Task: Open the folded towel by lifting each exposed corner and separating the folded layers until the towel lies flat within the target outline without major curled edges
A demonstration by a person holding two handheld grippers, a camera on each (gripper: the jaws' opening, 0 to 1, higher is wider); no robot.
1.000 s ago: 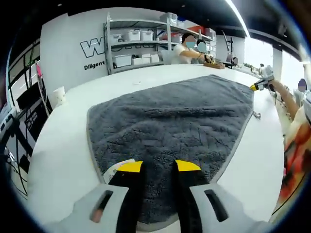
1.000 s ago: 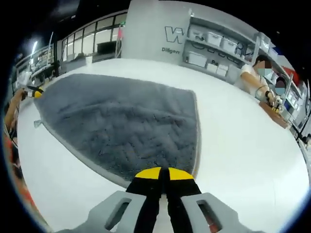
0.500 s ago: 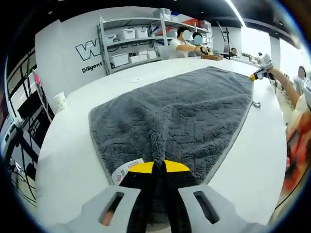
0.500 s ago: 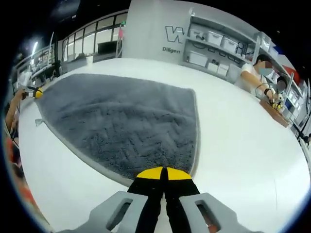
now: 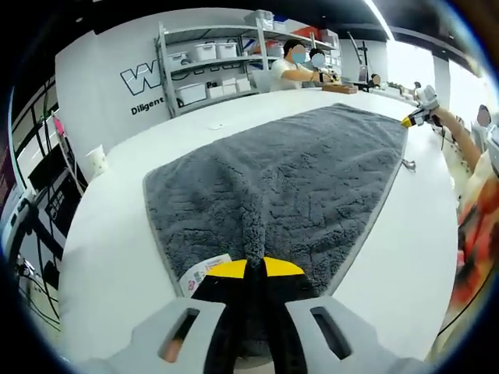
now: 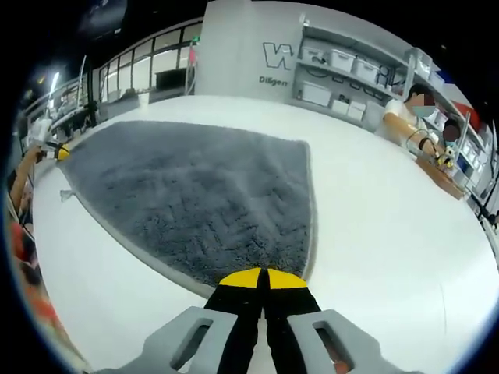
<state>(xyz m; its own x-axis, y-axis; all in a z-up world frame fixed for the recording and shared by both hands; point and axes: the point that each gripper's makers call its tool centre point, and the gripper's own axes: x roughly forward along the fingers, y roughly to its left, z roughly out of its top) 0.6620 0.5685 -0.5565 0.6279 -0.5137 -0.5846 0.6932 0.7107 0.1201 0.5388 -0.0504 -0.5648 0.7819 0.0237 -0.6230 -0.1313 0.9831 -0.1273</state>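
Observation:
A grey fluffy towel (image 5: 296, 175) lies spread on the white table (image 5: 109, 234). My left gripper (image 5: 255, 269) is shut on its near edge, pinching up a ridge of pile that runs away from the jaws. A white care label (image 5: 199, 273) sticks out left of the jaws. In the right gripper view the same towel (image 6: 195, 195) stretches off to the left, and my right gripper (image 6: 260, 276) is shut on its near corner. The right gripper (image 5: 417, 117) appears far off in the left gripper view, and the left gripper (image 6: 53, 150) at the towel's far end in the right gripper view.
A white paper cup (image 5: 96, 158) stands near the table's left edge. Shelves with white bins (image 5: 210, 66) line the back wall. People (image 5: 300, 66) work at the table's far end. A small loop tag (image 5: 408, 164) hangs off the towel's right edge.
My left gripper went from open to shut on the towel's near edge, raising a ridge in the pile. The right gripper has stayed shut on its corner.

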